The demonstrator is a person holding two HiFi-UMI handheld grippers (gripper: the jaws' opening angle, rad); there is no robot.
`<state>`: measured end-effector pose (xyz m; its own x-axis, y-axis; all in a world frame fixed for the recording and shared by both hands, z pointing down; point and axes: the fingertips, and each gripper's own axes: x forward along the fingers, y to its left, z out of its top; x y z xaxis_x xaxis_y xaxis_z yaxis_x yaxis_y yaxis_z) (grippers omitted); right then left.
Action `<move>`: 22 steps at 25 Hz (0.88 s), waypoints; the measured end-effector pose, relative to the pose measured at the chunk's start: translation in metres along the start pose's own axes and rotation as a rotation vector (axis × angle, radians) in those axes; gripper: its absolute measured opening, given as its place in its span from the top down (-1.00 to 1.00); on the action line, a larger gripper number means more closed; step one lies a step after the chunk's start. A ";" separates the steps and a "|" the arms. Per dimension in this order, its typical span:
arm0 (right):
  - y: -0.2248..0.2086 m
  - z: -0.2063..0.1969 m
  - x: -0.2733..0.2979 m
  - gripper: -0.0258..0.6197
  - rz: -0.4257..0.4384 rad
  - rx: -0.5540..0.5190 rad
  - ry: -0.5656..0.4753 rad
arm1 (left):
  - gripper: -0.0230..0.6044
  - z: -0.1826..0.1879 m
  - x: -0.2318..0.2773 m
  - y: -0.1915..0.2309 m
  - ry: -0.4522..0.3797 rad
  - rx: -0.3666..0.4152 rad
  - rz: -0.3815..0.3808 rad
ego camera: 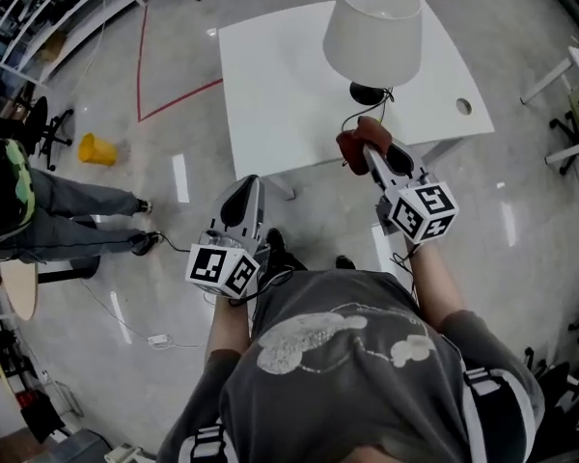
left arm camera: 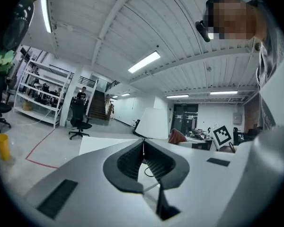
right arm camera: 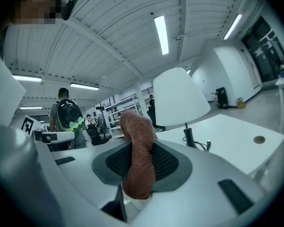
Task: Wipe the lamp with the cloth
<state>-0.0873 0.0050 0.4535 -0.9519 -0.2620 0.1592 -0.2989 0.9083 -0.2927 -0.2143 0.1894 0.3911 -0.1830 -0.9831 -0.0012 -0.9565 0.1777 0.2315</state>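
**Head view**
- Lamp (ego camera: 372, 32): it stands upright on the far half of the white table (ego camera: 270, 95). It has a white shade and a dark round base, and its cord (ego camera: 352, 117) curls towards you.
- Cloth (ego camera: 351, 147): it is reddish-brown and bunched at the tip of your right gripper (ego camera: 372, 152). It sits over the near edge of the table, close to the lamp's base and below the shade.
- Left gripper (ego camera: 243, 196): you hold it lower and to the left, off the table and over the floor, well apart from the lamp.
- Floor: a person (ego camera: 77, 201) stands at the left, with a yellow container (ego camera: 96, 149) beyond them.

**Left gripper view**
- Jaws: the two ribbed pads meet along a thin line with nothing between them, so this tool is closed and empty.
- Ahead: you can see the table's edge, the lamp shade and the cloth to its right. An office chair and shelving stand far off at the left.

**Right gripper view**
- Jaws: they are clamped on the cloth. It rises in a fold above the pads and hangs out below them.
- Lamp: the shade is just right of the cloth's top, farther off, with the stem and cord on the table beneath it.
- Background: the person stands at the left with their back turned.
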 end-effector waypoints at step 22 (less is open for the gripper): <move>0.052 0.027 0.084 0.61 -0.374 0.057 -0.052 | 0.90 0.047 0.098 0.119 0.065 -0.028 -0.396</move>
<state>-0.1843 0.0220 0.4263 -0.7778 -0.5897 0.2173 -0.6285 0.7274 -0.2754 -0.3568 0.1166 0.3725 0.2144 -0.9761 -0.0347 -0.9434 -0.2162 0.2514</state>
